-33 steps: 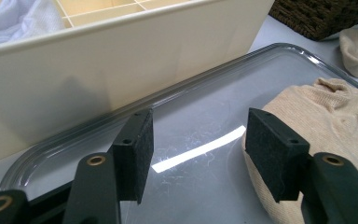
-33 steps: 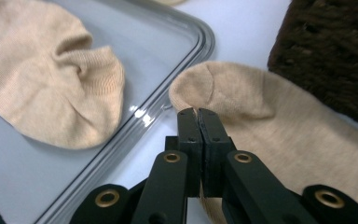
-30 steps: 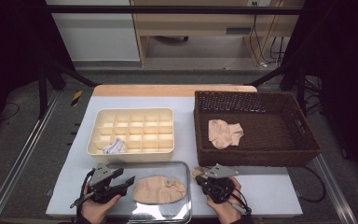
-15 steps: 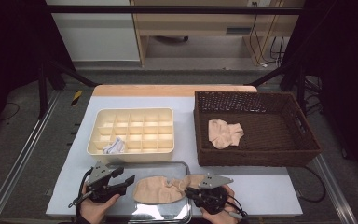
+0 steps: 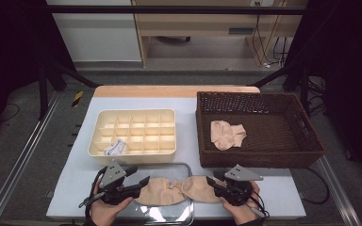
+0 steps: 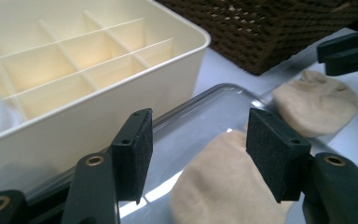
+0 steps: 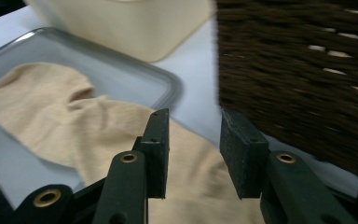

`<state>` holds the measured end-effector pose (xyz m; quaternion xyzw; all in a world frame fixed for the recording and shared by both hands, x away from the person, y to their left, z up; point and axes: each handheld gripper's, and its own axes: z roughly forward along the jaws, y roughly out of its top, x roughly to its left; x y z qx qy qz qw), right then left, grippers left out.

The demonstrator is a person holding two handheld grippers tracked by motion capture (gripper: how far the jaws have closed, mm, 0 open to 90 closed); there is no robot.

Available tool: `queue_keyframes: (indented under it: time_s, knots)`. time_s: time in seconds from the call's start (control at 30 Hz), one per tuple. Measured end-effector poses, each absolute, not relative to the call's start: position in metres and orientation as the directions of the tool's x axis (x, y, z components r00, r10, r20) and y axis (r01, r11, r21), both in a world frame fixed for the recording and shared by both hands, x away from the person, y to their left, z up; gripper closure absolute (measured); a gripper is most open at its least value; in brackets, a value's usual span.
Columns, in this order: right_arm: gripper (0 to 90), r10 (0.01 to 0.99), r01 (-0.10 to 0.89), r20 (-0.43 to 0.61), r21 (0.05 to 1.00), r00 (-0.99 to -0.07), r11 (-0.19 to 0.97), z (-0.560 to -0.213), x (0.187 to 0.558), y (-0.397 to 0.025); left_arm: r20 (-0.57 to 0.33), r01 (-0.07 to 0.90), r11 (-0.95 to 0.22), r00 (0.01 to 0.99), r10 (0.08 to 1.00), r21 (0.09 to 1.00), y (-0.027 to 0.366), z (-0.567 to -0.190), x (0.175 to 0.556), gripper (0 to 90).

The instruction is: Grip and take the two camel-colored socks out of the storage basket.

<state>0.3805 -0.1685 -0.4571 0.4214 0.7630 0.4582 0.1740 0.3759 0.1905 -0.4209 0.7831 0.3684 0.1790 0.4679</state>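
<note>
Cream divided box, wicker basket behind

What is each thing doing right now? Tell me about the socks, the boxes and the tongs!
Left tongs: open, over a sock end.
Right tongs: open, over a sock.
Beige socks: flat, across the tray edge.
Metal tray: under the socks.
Divided box: holds one white bundle.
Wicker basket: holds one beige sock.

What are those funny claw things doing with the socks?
A person holds a gripper in each hand at a table. The left gripper and the right gripper are both open, one at each end of a beige sock that lies partly on a shiny metal tray. Neither has grabbed it yet. Another beige sock sits in the brown wicker basket, and a white sock is tucked in the cream divider box.
</note>
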Motion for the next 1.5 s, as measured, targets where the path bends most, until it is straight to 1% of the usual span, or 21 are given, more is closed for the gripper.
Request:
queue_keyframes:
  time_s: [0.1, 0.2, 0.3, 0.37, 0.5, 0.63, 0.73, 0.87, 1.1, 1.17, 1.4, 1.5]
  knots:
    - [62.6, 0.825, 0.493, 0.116, 0.844, -0.553, 0.212, -0.458, 0.381, -0.181, -0.054, 0.398, -0.308, 0.682, 0.729, 0.864, 0.176, -0.421, 0.377, 40.0]
    - [63.5, 0.847, 0.512, 0.102, 0.832, -0.521, 0.215, -0.461, 0.381, -0.188, -0.033, 0.371, -0.32, 0.696, 0.718, 0.872, 0.162, -0.422, 0.378, 35.7]
    - [63.1, 0.854, 0.528, 0.105, 0.822, -0.51, 0.214, -0.464, 0.381, -0.193, -0.026, 0.369, -0.332, 0.703, 0.71, 0.868, 0.15, -0.423, 0.381, 34.3]
    - [62.6, 0.858, 0.529, 0.089, 0.818, -0.505, 0.226, -0.466, 0.382, -0.194, -0.022, 0.373, -0.344, 0.705, 0.709, 0.862, 0.143, -0.424, 0.383, 34.5]
    - [62.2, 0.864, 0.531, 0.079, 0.815, -0.498, 0.231, -0.467, 0.383, -0.196, -0.026, 0.379, -0.348, 0.708, 0.706, 0.857, 0.132, -0.426, 0.387, 38.4]
    - [62.1, 0.869, 0.543, 0.091, 0.811, -0.487, 0.219, -0.468, 0.384, -0.199, -0.041, 0.39, -0.354, 0.719, 0.694, 0.85, 0.121, -0.429, 0.389, 44.7]
    - [60.6, 0.874, 0.545, 0.094, 0.812, -0.477, 0.211, -0.469, 0.384, -0.201, -0.056, 0.398, -0.362, 0.735, 0.676, 0.843, 0.113, -0.435, 0.392, 45.2]
    - [59.7, 0.875, 0.535, 0.086, 0.819, -0.476, 0.21, -0.469, 0.383, -0.203, -0.055, 0.405, -0.38, 0.742, 0.669, 0.832, 0.103, -0.443, 0.394, 48.1]
    - [61.9, 0.885, 0.554, 0.072, 0.803, -0.46, 0.223, -0.475, 0.385, -0.206, -0.054, 0.418, -0.391, 0.736, 0.675, 0.82, 0.095, -0.454, 0.397, 50.9]
    - [63.2, 0.885, 0.564, 0.082, 0.796, -0.459, 0.22, -0.476, 0.386, -0.207, -0.054, 0.427, -0.399, 0.735, 0.676, 0.811, 0.094, -0.457, 0.398, 51.8]
    - [68.7, 0.876, 0.601, 0.102, 0.765, -0.471, 0.234, -0.482, 0.386, -0.203, -0.089, 0.447, -0.4, 0.747, 0.658, 0.8, 0.091, -0.462, 0.397, 55.0]
    - [70.9, 0.873, 0.609, 0.108, 0.757, -0.476, 0.239, -0.483, 0.387, -0.202, -0.1, 0.445, -0.401, 0.759, 0.643, 0.801, 0.088, -0.462, 0.395, 54.4]
